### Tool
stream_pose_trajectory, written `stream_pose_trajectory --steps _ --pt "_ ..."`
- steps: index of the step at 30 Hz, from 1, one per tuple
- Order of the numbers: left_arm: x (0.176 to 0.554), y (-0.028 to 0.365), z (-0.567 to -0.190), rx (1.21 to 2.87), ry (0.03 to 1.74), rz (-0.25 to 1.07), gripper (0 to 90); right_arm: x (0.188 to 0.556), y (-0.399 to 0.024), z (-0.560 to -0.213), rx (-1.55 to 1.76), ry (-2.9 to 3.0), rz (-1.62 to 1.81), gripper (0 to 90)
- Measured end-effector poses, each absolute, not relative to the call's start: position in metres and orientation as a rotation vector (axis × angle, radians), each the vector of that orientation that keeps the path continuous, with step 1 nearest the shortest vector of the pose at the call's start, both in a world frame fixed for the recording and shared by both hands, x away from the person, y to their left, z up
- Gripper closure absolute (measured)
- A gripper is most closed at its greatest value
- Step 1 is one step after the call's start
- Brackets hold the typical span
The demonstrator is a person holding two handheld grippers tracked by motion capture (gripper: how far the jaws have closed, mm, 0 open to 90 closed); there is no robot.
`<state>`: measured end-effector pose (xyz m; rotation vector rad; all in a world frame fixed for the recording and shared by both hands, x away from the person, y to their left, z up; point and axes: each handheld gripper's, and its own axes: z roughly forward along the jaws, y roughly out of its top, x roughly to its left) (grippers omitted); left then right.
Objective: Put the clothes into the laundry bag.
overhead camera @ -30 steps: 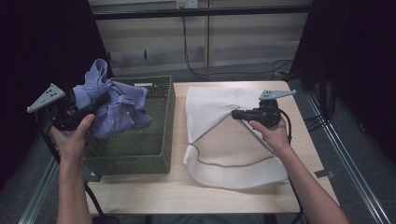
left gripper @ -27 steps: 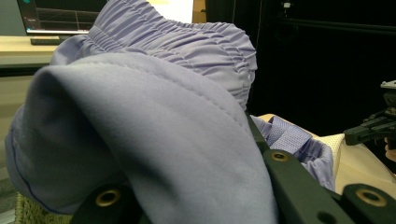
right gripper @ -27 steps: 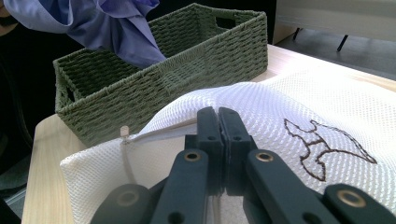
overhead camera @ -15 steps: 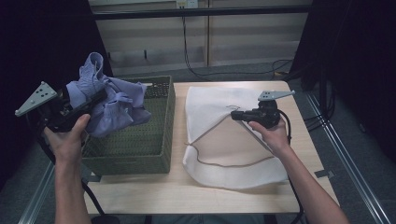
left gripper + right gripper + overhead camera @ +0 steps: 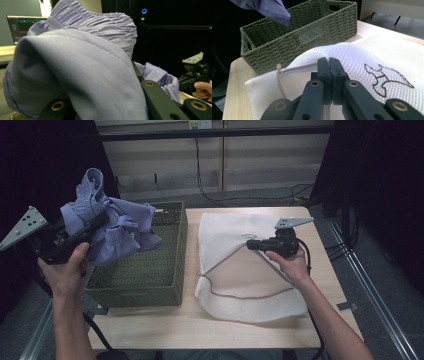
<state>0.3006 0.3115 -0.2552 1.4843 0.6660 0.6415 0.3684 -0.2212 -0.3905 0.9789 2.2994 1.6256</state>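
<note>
Over the left end of the desk (image 5: pixel 150 330), your left gripper (image 5: pixel 92 227) holds a bundle of lavender clothing (image 5: pixel 112 227) lifted above the green woven basket (image 5: pixel 150 270); the cloth drapes over the jaws, so in the left gripper view their tips are buried and you see just the black arms clamped into the fabric (image 5: pixel 75 75); the bundle shows a gathered elastic band at the top, smooth stitched panels below, and a finer patterned piece at the right; how many garments it holds cannot be told. Your right gripper (image 5: pixel 250 245) has its jaws closed, pinching the edge of the white mesh bag (image 5: pixel 250 305) near its zip; the bag lies on the desk just beside the basket, its upper layer lifted at the pinch; a brown outline is stitched on the mesh (image 5: pixel 387 77).
</note>
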Motion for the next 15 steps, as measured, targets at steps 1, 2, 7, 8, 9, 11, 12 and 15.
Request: stream_pose_trajectory --steps 1,2,7,8,9,11,12,15 --pt "0.299 0.310 -0.254 1.480 0.659 0.642 80.2 0.368 -0.221 -0.391 0.978 2.299 1.625 89.1" --pt "0.297 0.310 -0.251 1.487 0.650 0.650 80.2 0.369 -0.221 -0.391 0.977 2.301 1.625 89.1" --pt "0.290 0.306 -0.244 1.490 0.612 0.667 80.2 0.369 -0.221 -0.392 0.979 2.308 1.623 89.1" --pt "0.289 0.304 -0.243 1.482 0.611 0.665 80.2 0.369 -0.221 -0.392 0.976 2.308 1.622 89.1" --pt "0.287 0.302 -0.242 1.475 0.610 0.661 80.2 0.369 -0.220 -0.391 0.978 2.304 1.621 89.1" --pt "0.285 0.300 -0.241 1.474 0.599 0.667 80.1 0.368 -0.220 -0.391 0.978 2.298 1.620 89.1" --pt "0.284 0.299 -0.240 1.478 0.594 0.676 80.1 0.368 -0.220 -0.391 0.977 2.299 1.619 89.1" --pt "0.280 0.295 -0.238 1.470 0.590 0.658 80.1 0.368 -0.220 -0.391 0.977 2.304 1.617 89.1"
